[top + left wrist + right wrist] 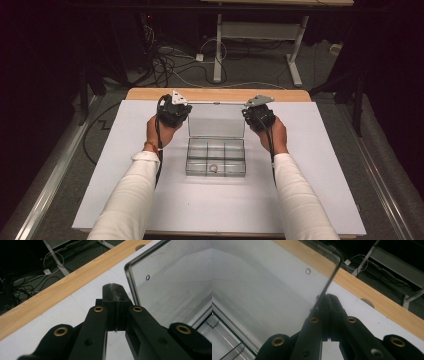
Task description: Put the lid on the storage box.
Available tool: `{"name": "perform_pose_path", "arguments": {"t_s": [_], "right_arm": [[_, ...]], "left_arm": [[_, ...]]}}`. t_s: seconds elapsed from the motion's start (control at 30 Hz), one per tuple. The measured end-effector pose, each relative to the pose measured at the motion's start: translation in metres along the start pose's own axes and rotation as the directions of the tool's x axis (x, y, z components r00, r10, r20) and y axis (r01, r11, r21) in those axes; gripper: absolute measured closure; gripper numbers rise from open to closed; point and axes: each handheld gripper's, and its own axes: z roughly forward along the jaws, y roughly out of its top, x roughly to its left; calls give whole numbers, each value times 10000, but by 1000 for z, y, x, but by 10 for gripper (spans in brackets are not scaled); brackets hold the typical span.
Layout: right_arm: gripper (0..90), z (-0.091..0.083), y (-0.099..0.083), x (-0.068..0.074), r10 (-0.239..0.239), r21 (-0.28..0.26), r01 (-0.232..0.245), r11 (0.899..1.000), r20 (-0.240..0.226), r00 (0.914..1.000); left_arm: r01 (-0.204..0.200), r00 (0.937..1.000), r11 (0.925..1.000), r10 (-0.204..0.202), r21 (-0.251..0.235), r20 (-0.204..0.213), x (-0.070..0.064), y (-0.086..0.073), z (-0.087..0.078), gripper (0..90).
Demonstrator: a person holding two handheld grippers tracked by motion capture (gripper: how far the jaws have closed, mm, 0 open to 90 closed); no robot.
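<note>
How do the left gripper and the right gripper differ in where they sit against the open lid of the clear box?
The left gripper sits shut beside the lid, apart from its edge; the right gripper is shut on the lid's edge. The left gripper is at the lid's left side, the right gripper at its right. Both have their jaws closed, near the lid's top corners.

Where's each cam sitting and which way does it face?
High view: above the person's side, looking forward and down on the table; forearms, hands, left gripper, right gripper show.
Left gripper view: looks along shut jaws beside the lid.
Right gripper view: looks along jaws at the lid's edge.
All share the lid.
</note>
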Motion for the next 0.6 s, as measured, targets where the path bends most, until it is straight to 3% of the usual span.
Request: {"name": "perform_pose_path", "arguments": {"t_s": [0.6], "right_arm": [[900, -12, 11, 1, 145, -377, -131, 9992, 383, 9992]], "left_arm": [[-240, 9994, 9997, 241, 33, -255, -1, 7, -12, 875]]}}
